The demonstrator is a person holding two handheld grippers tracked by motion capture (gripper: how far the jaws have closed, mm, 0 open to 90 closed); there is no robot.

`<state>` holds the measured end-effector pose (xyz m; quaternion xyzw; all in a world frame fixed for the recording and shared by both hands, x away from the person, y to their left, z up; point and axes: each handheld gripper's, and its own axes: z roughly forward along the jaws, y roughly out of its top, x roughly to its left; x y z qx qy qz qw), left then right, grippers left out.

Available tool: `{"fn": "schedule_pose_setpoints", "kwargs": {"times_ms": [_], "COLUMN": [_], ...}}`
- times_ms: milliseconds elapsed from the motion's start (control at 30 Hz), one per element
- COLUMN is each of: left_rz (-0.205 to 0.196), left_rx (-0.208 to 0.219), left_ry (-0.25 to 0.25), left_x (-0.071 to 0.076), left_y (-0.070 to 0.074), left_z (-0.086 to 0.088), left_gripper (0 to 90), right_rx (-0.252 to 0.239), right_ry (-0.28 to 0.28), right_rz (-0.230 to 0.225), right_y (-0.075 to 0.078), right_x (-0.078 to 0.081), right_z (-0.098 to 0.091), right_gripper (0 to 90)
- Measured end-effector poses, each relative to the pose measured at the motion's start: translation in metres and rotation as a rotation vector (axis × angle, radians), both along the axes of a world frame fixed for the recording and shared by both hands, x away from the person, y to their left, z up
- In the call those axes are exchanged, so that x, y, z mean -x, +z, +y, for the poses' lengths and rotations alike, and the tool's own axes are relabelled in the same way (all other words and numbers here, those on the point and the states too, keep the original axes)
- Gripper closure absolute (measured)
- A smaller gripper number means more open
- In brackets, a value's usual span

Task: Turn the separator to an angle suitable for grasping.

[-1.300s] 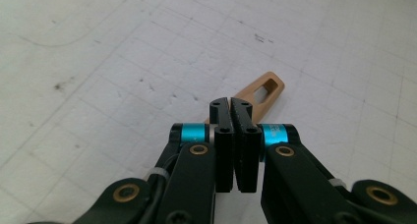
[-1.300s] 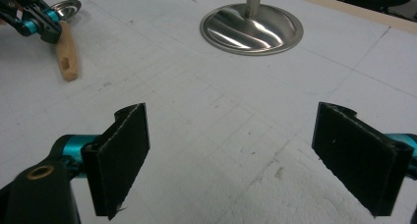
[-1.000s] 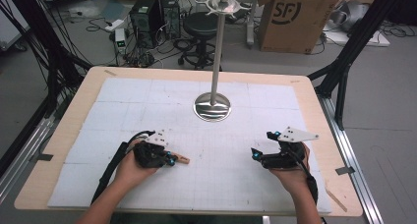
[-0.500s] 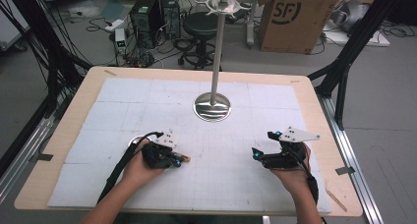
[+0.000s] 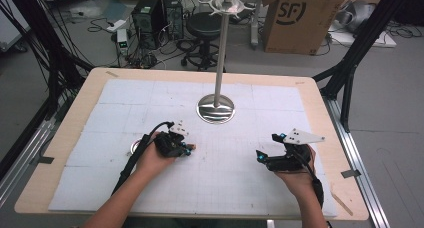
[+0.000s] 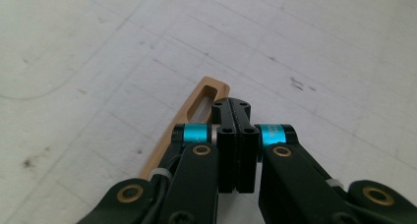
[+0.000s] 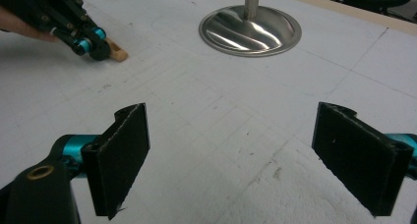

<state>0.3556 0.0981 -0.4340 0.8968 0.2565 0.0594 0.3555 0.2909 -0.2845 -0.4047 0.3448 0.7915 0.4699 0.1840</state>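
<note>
My left gripper point(image 5: 188, 149) lies low on the white mat, left of centre, with its tips pointing right. In the left gripper view its jaws point(image 6: 232, 104) are shut, pads pressed face to face with nothing between them. A slim wooden strip point(image 6: 199, 106) with a slot at its end runs under the left jaw and pokes out beside the tips; whether the hand holds it I cannot tell. The right gripper view shows the same strip end point(image 7: 117, 52) just past the left gripper point(image 7: 93, 43). My right gripper point(image 5: 261, 158) rests at the right front, open, with only bare mat between its pads point(image 7: 123, 155).
A polished metal stand point(image 5: 216, 109) with a tall pole point(image 5: 221, 53) stands at the table's middle back; its base point(image 7: 251, 30) lies ahead of the right gripper. A small round ring point(image 5: 135, 147) sits on the mat left of the left hand. The white mat point(image 5: 150, 98) covers the wooden table.
The left hand and its gripper have slid right and a little away from the person, with the wooden strip staying at its tips. The ring behind the hand came into sight. The right gripper kept still.
</note>
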Motion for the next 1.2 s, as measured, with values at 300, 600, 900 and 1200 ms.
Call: {"fn": "schedule_pose_setpoints", "kwargs": {"times_ms": [300, 600, 900, 1200], "left_rz": [0.005, -0.009, -0.052, -0.074], "left_rx": [0.0, 0.072, 0.16, 0.277], "left_ry": [0.061, 0.034, 0.056, 0.082], "left_x": [-0.016, -0.006, 0.016, 0.036], "left_y": [-0.001, 0.014, 0.037, 0.042], "left_z": [0.004, 0.013, 0.046, 0.084], "left_gripper": [89.7, 79.4, 60.2, 48.1], "right_rx": [0.004, 0.005, 0.007, 0.005], "right_ry": [-0.003, 0.002, 0.003, -0.001], "right_rz": [0.0, 0.004, -0.002, 0.005], "right_y": [-0.001, -0.001, -0.001, -0.001], "right_x": [0.0, 0.0, 0.001, 0.001], "right_z": [0.001, 0.001, 0.0, 0.001], "right_gripper": [13.1, 13.1, 13.1, 13.0]}}
